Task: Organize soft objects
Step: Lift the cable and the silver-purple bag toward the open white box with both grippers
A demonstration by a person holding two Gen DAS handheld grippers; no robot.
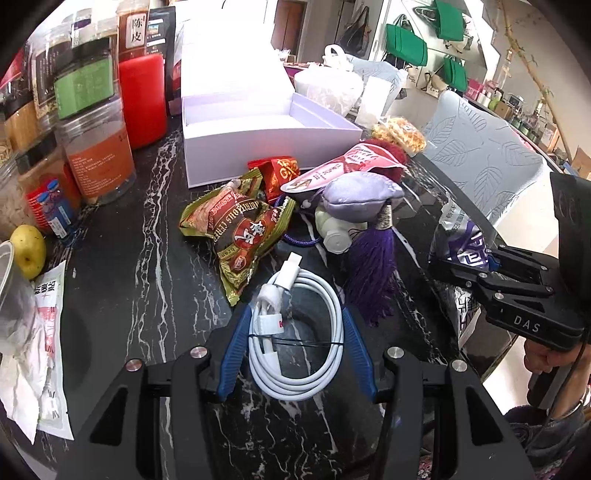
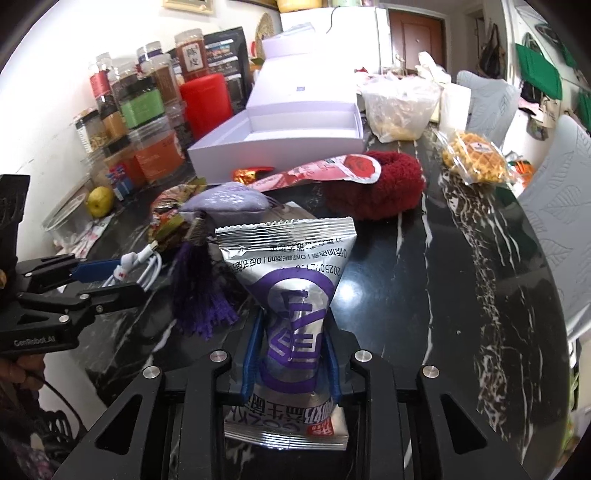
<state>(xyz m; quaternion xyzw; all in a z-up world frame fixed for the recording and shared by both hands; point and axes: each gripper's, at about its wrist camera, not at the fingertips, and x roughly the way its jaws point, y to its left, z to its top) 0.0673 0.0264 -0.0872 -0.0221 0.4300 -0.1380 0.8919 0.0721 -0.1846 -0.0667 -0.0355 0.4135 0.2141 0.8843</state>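
Right gripper (image 2: pixel 291 354) pinches a silver-purple snack packet (image 2: pixel 291 295) at its waist, over the black marble table (image 2: pixel 424 277); left gripper (image 1: pixel 295 350) clamps the coiled white cable (image 1: pixel 295 332). Risk: slick, air-filled foil could slide from the pads, or burst if squeezed harder. Packet's lower edge is hidden behind the jaws; whether it still rests on the table cannot be told.

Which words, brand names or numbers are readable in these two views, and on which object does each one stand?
"陈皮": label of the tall jar.
"DAS": body of the right hand-held gripper.
"GenRobot.AI": body of the left hand-held gripper.
Date code beginning "2025": silver and purple packet, seen upside down; its other print is not legible.
Brown snack bag: print too distorted to read.
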